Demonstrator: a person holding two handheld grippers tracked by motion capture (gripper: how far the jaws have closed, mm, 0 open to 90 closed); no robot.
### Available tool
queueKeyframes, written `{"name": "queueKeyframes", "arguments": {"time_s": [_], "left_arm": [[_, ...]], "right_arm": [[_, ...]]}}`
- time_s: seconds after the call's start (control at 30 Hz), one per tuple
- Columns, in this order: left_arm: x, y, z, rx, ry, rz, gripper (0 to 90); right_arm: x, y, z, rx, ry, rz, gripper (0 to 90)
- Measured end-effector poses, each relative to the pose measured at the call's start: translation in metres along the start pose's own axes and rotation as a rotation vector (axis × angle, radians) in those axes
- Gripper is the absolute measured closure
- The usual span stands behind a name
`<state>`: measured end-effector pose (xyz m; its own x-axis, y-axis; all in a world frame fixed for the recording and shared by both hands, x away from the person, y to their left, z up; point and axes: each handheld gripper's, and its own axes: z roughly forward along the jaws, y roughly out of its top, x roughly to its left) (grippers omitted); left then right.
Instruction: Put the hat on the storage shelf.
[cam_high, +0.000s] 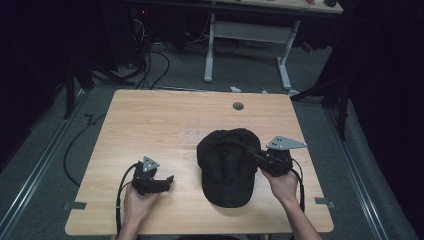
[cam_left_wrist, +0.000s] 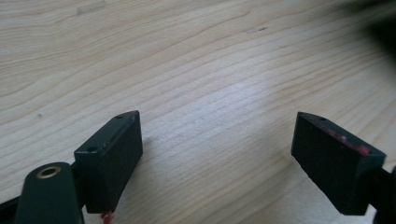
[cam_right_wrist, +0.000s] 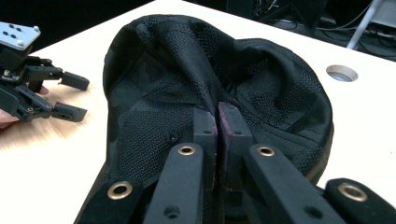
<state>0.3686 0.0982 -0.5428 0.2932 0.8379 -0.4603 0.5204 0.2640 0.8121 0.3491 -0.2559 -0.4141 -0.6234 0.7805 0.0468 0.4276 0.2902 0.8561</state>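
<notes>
Two hand-held grippers: right hand-held gripper (cam_right_wrist: 217, 122) clenched on black cap (cam_high: 225, 165) fabric; left hand-held gripper (cam_left_wrist: 217, 140) released, bare desk (cam_left_wrist: 196, 70) between jaws.

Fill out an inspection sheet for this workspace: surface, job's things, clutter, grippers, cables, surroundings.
Surface: wooden table, bare wood, round grommet hole near the far edge.
Job's things: black cap lying on the table, crown fabric pinched up into a fold.
Clutter: nothing seen.
Grippers: right gripper, jaws shut on the cap's fabric; left gripper, jaws open over bare wood, nothing between them.
Cables: one trailing cable from the left gripper; loose cables on the floor beyond the table.
Surroundings: dark room, white desk frame behind.
</notes>
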Motion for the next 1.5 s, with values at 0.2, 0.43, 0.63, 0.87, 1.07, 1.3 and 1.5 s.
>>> {"name": "queueKeyframes", "arguments": {"time_s": [0.2, 0.43, 0.63, 0.87, 1.07, 1.3, 1.5], "left_arm": [[-0.009, 0.001, -0.004, 0.037, -0.076, -0.072, 17.0], [-0.028, 0.005, -0.011, 0.071, -0.181, -0.092, 18.0], [-0.049, 0.006, -0.012, 0.095, -0.236, -0.056, 18.0], [-0.068, 0.008, -0.013, 0.127, -0.311, -0.055, 18.8], [-0.079, 0.008, -0.015, 0.149, -0.357, -0.044, 17.7], [-0.081, 0.008, -0.015, 0.183, -0.404, -0.076, 17.4], [-0.084, 0.006, -0.015, 0.205, -0.433, -0.072, 17.7]], "right_arm": [[0.0, 0.004, -0.004, -0.026, 0.015, -0.004, 87.1], [-0.001, 0.008, -0.01, -0.052, 0.032, -0.009, 87.1], [-0.001, 0.01, -0.011, -0.059, 0.044, -0.008, 87.1], [0.004, 0.015, -0.012, -0.081, 0.066, -0.036, 87.1], [0.007, 0.016, -0.012, -0.089, 0.089, -0.056, 87.1], [0.011, 0.016, -0.012, -0.109, 0.122, -0.084, 87.1], [0.015, 0.018, -0.013, -0.124, 0.147, -0.122, 87.1]]}}
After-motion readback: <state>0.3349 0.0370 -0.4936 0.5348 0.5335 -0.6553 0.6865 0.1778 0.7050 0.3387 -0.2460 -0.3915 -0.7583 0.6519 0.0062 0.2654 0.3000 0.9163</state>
